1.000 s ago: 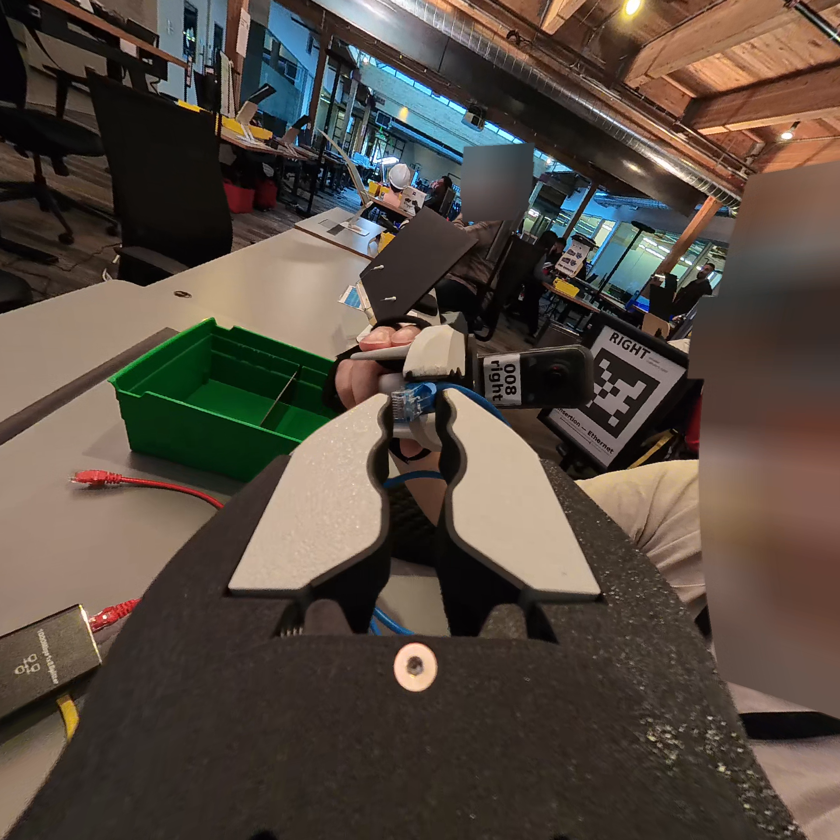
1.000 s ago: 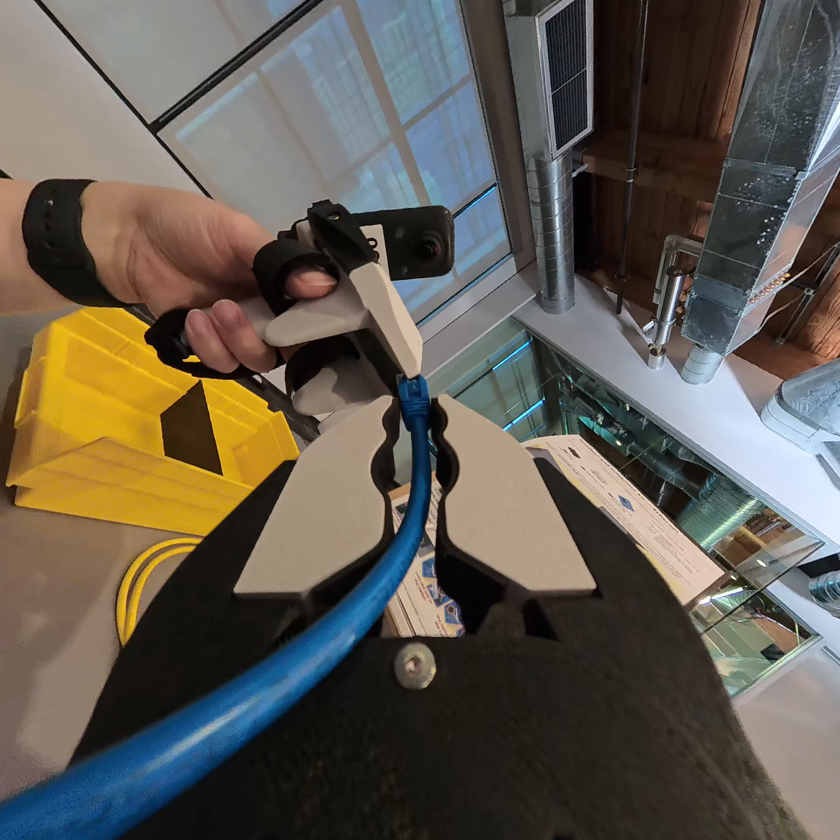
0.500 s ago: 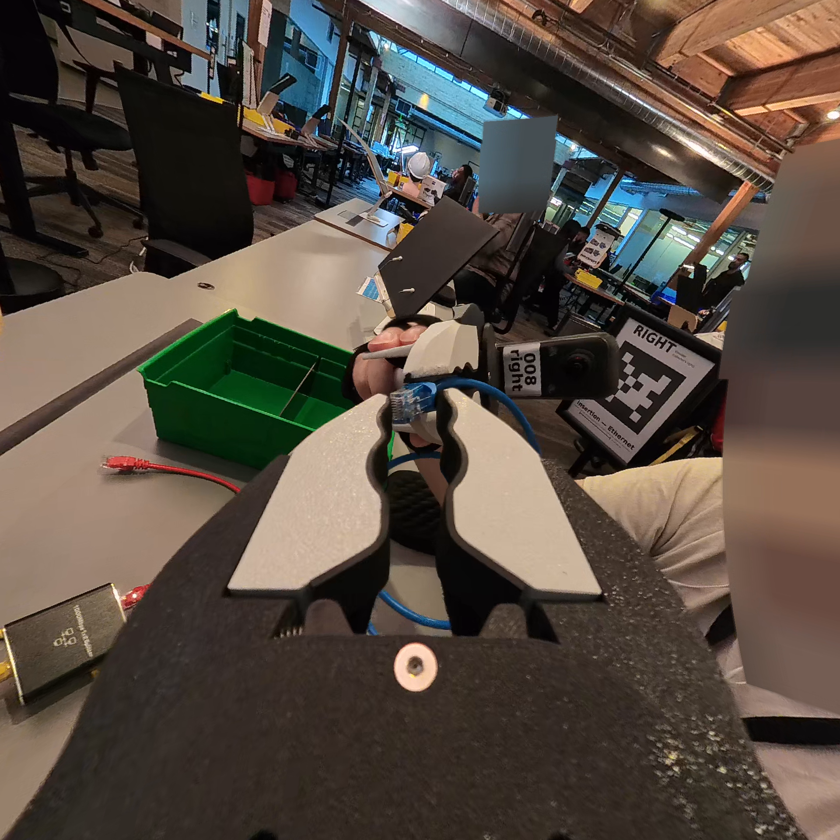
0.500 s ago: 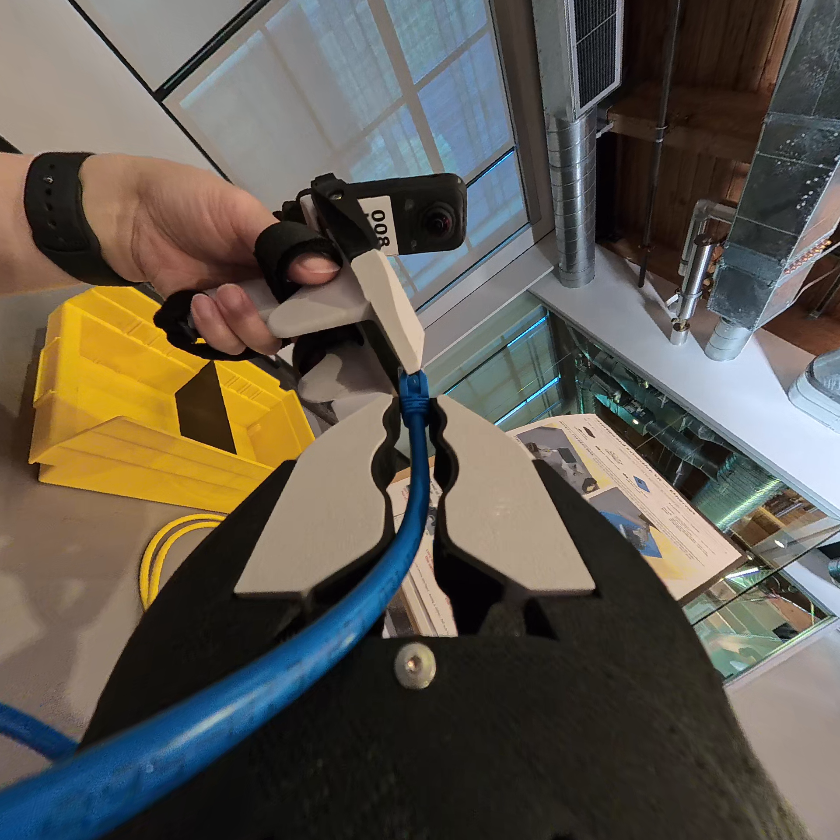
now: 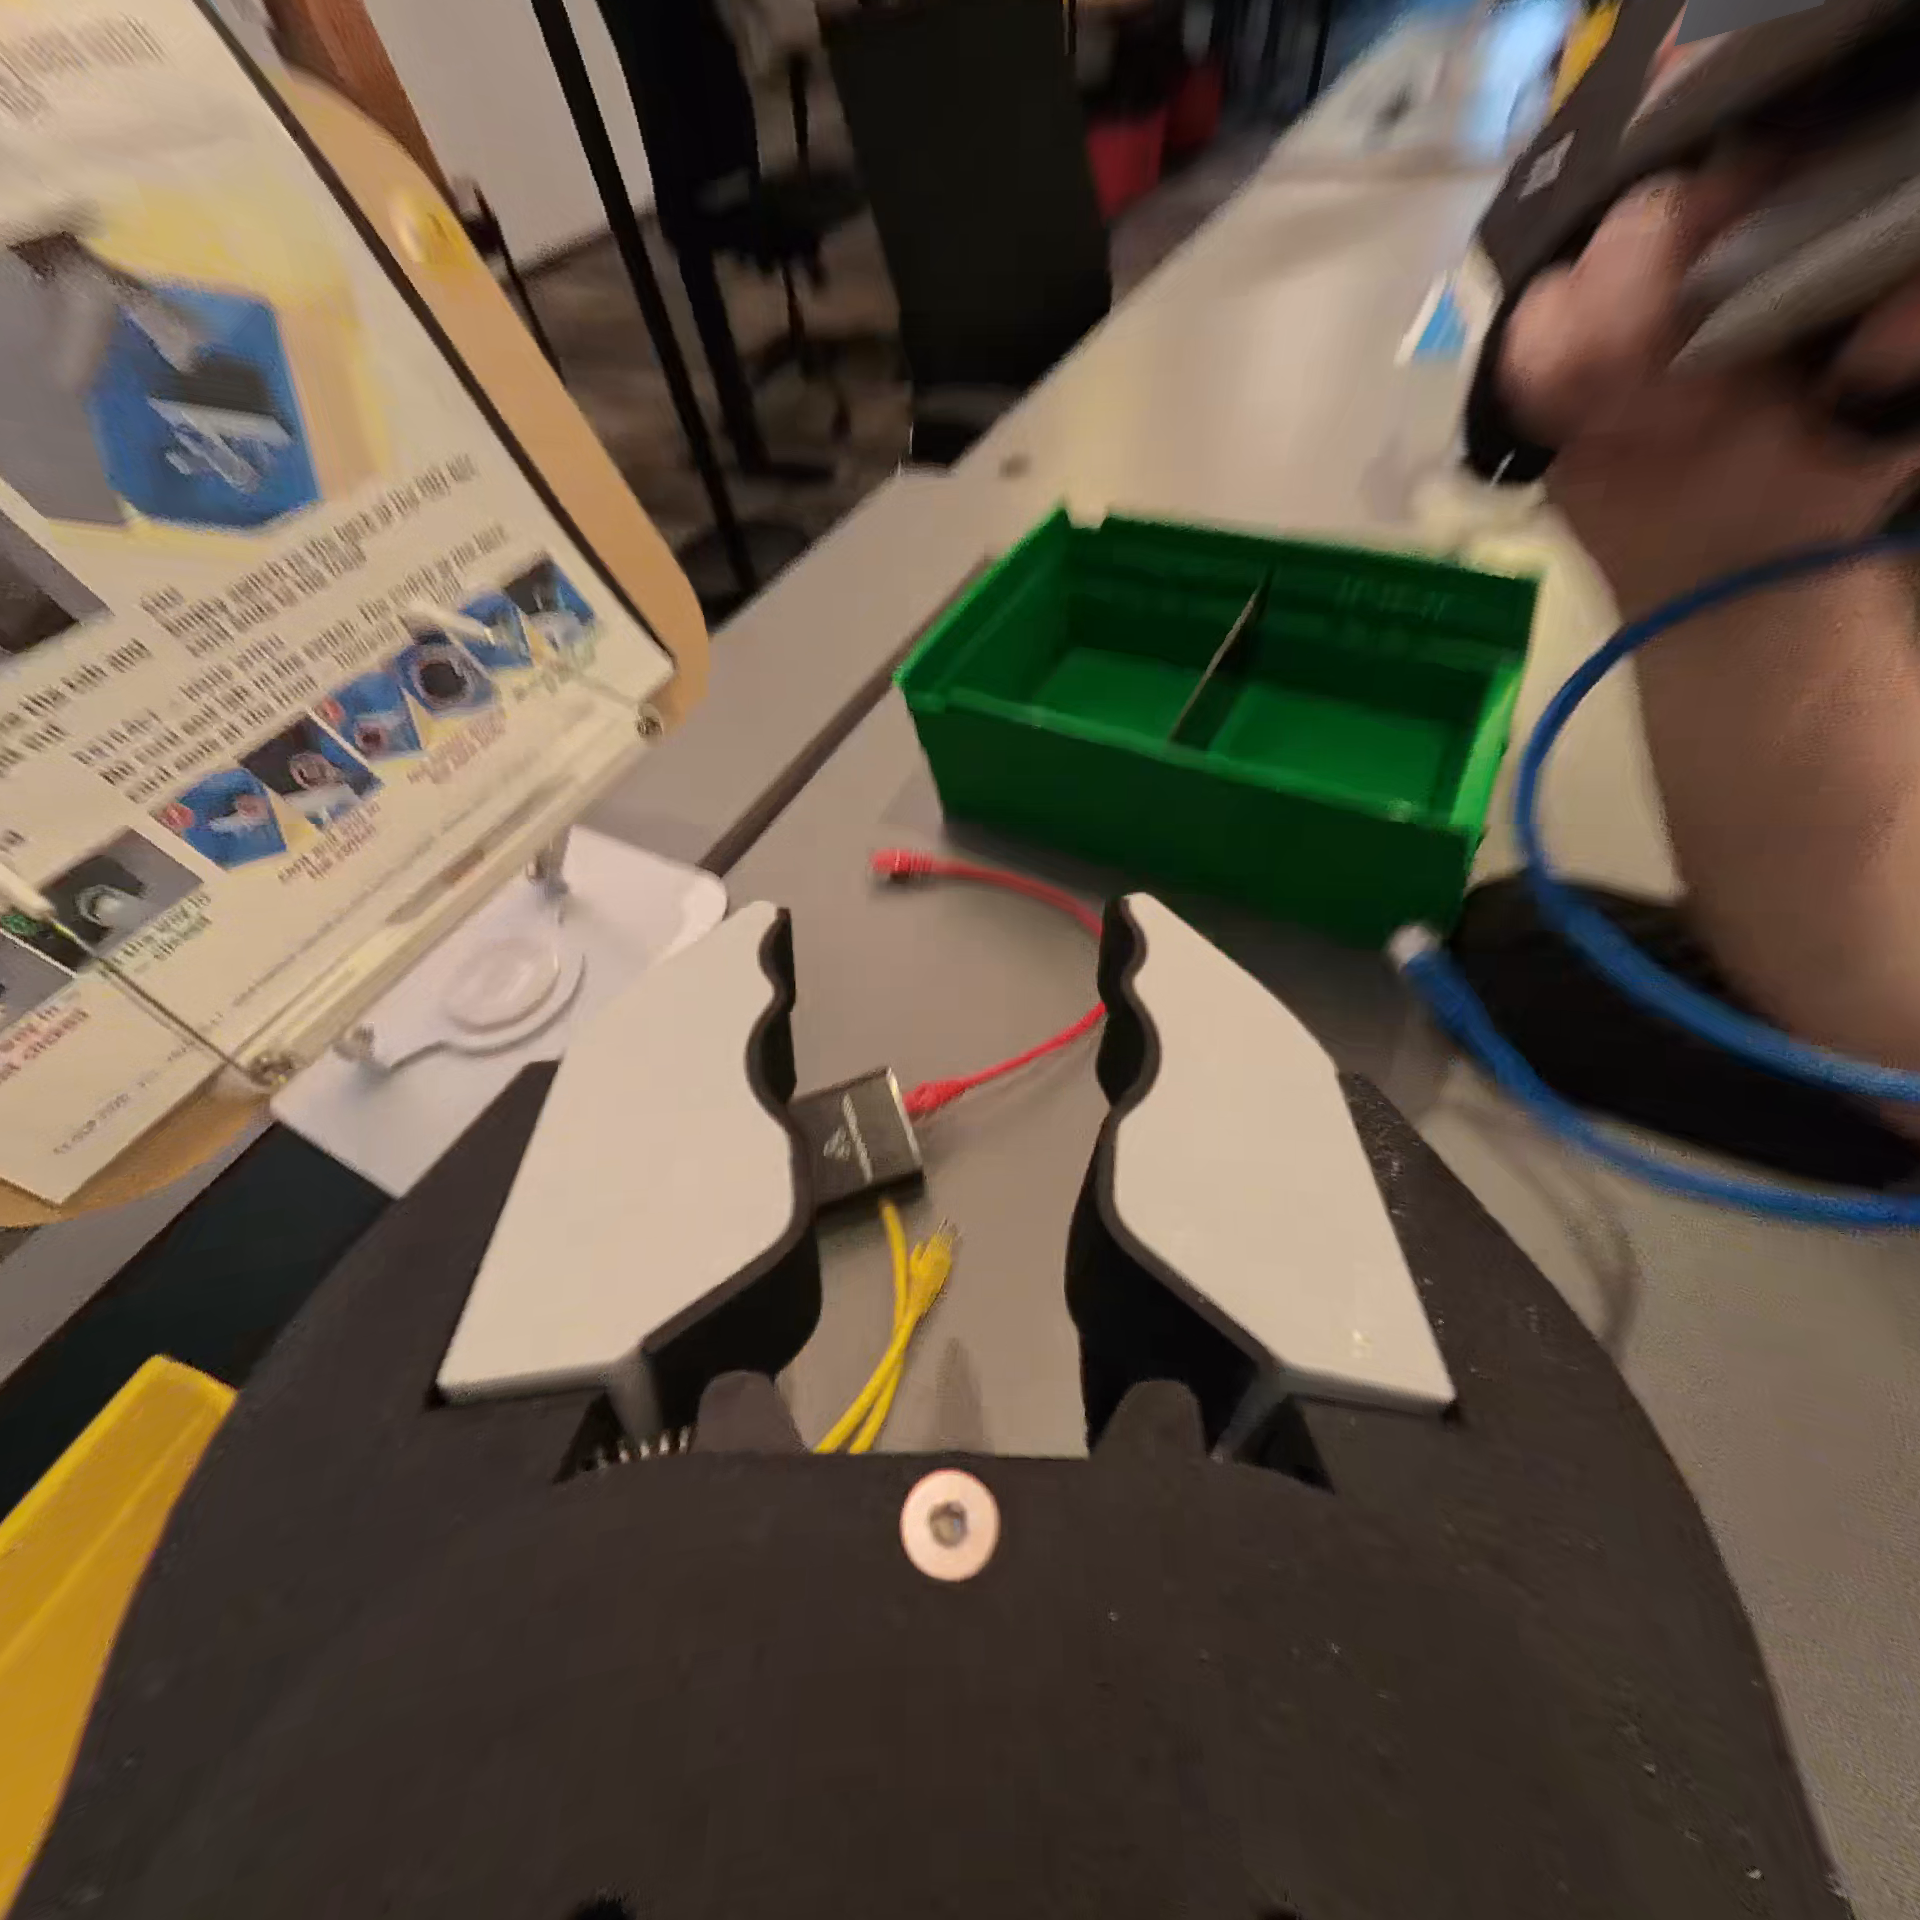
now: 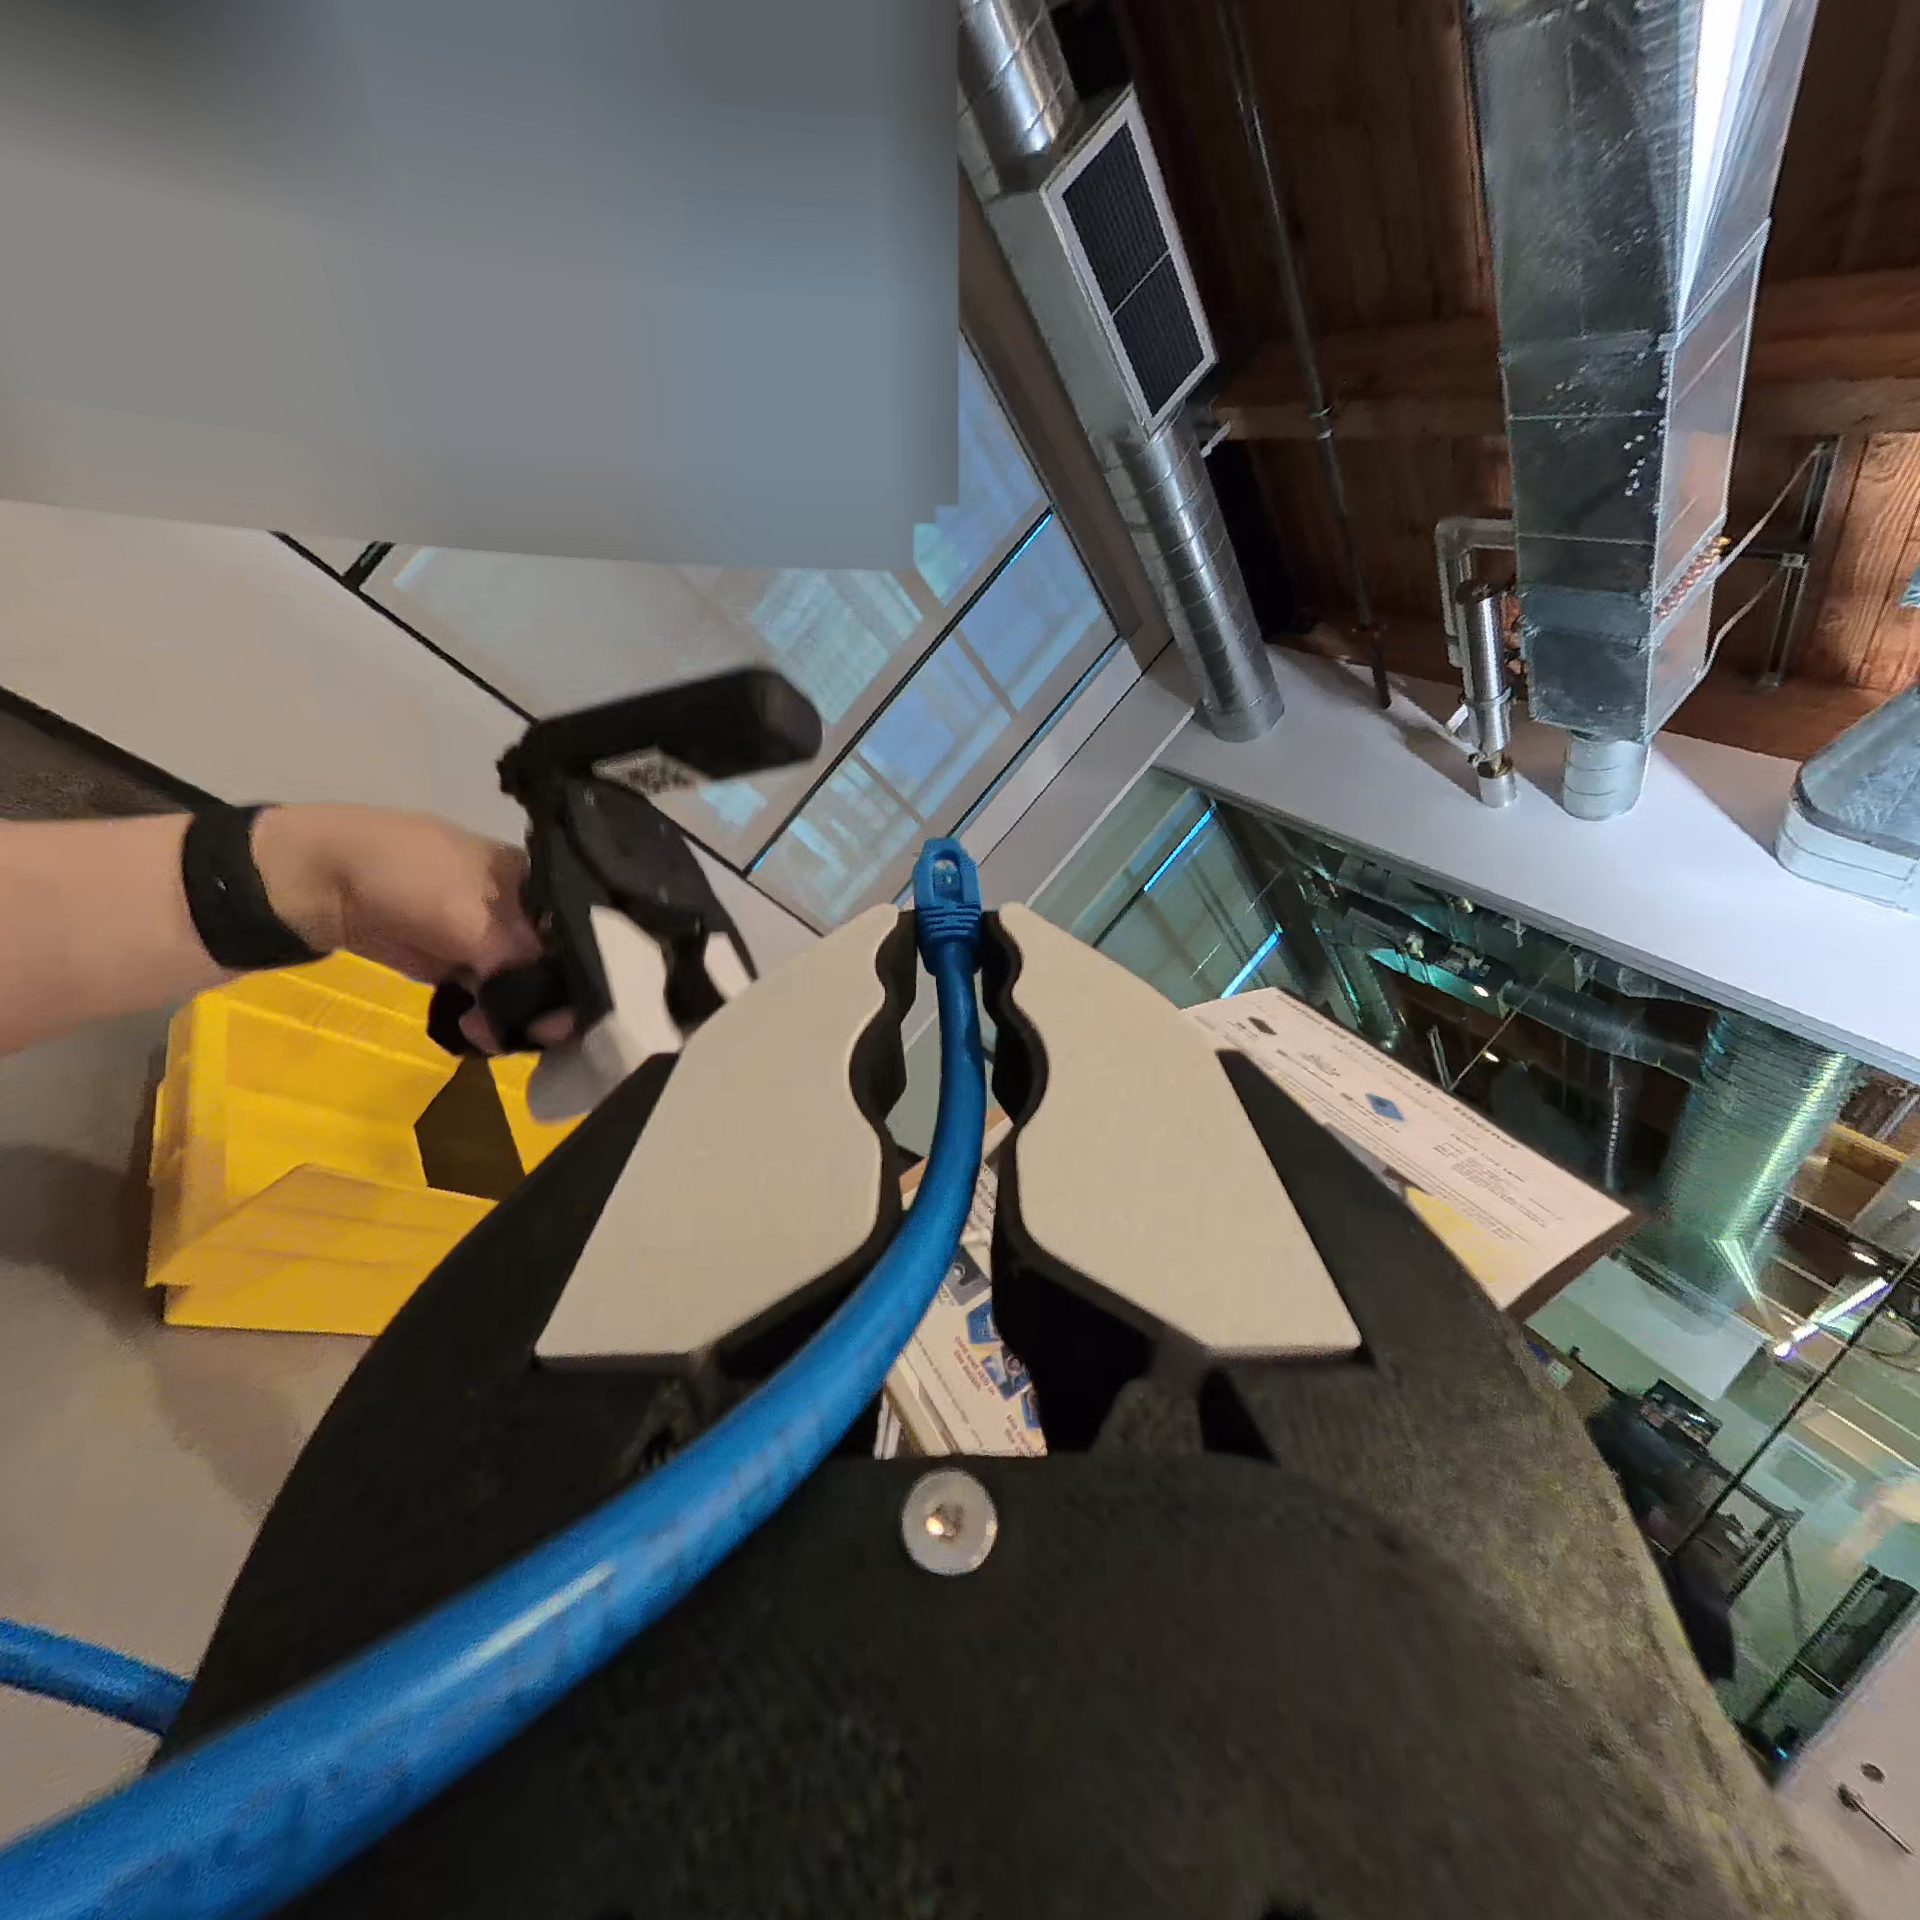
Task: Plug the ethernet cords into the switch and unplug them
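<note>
1. Since half a second ago, no longer pinching the blue plug: left hand-held gripper [image 5: 943, 961] now standing wide apart, empty, swung down toward the worktop [image 5: 1039, 966], with much of the left wrist view blurring.
2. Still clamping the blue ethernet cord [image 6: 951, 1091] just behind its plug: right hand-held gripper [image 6: 945, 925], pointing up toward windows, metal ducts and wooden ceiling.
3. Stretching away as a long grey surface, with dark chairs blurring beyond; leaning at the left on a white base, an instruction board [image 5: 291, 582].
4. Lying on the worktop between the left fingers: the small black switch [image 5: 857, 1138], with a red cord [image 5: 997, 1060] plugged into its far side and a yellow cord [image 5: 894, 1340] at its near side, a loose yellow plug resting just beside it.
5. Sitting farther back, a green bin [image 5: 1205, 810] with a divider, both compartments showing only bare floor.
6. Resting near the left hand [image 6: 416, 904] in the right wrist view, a yellow bin [image 6: 312, 1174]; contents not showing.
7. Looping at the right of the left wrist view, the blue cord, its other plug hanging near the green bin's corner, beneath the blurring right hand [image 5: 1683, 416].
</note>
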`<control>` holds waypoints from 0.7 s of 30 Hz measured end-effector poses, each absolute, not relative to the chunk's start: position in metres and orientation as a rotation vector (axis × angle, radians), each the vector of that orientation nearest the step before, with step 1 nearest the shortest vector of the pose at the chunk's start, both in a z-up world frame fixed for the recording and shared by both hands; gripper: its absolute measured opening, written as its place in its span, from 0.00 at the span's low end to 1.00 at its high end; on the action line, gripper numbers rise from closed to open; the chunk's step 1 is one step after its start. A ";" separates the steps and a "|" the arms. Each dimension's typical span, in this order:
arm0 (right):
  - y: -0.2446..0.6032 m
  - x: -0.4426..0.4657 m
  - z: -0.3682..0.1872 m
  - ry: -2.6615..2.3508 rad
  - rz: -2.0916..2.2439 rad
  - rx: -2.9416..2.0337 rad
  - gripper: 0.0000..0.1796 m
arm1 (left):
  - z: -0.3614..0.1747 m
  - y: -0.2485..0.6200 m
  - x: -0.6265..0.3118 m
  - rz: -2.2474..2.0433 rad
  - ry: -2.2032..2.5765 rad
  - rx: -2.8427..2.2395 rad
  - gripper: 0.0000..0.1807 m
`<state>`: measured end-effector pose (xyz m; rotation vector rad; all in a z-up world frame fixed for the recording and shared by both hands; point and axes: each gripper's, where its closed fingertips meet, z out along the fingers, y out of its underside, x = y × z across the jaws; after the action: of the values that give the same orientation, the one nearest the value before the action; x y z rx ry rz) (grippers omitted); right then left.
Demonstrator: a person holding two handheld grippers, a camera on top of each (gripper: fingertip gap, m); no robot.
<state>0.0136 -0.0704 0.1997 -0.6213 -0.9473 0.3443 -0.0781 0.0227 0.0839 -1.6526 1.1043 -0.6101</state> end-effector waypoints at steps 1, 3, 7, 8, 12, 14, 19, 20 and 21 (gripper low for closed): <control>-0.074 0.020 0.202 -0.945 0.350 -0.615 0.07 | 0.068 0.027 -0.074 -0.545 1.162 -1.690 0.30; -0.080 0.032 0.207 -0.940 0.346 -0.602 0.07 | 0.042 0.039 -0.070 -0.374 1.257 -1.716 0.30; -0.095 0.053 0.216 -0.927 0.374 -0.573 0.07 | -0.010 0.057 -0.078 -0.005 1.488 -1.717 0.33; -0.098 0.057 0.217 -0.927 0.376 -0.566 0.07 | -0.022 0.058 -0.077 0.021 1.550 -1.717 0.33; -0.109 0.074 0.224 -0.910 0.391 -0.519 0.07 | -0.065 0.069 -0.069 0.058 1.812 -1.702 0.36; -0.112 0.082 0.227 -0.891 0.413 -0.503 0.07 | -0.081 0.084 -0.067 0.131 1.934 -1.641 0.36; -0.108 0.088 0.225 -0.883 0.412 -0.516 0.07 | -0.127 0.101 -0.075 0.223 2.265 -1.548 0.38; -0.107 0.088 0.225 -0.884 0.411 -0.519 0.07 | -0.132 0.103 -0.077 0.251 2.313 -1.523 0.39; -0.107 0.088 0.225 -0.886 0.409 -0.520 0.07 | -0.137 0.105 -0.079 0.282 2.351 -1.502 0.40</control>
<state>0.0877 -0.1069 0.2247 -0.5202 -0.8859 0.4089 -0.0790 0.1054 -0.1373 -1.5018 2.3514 0.2824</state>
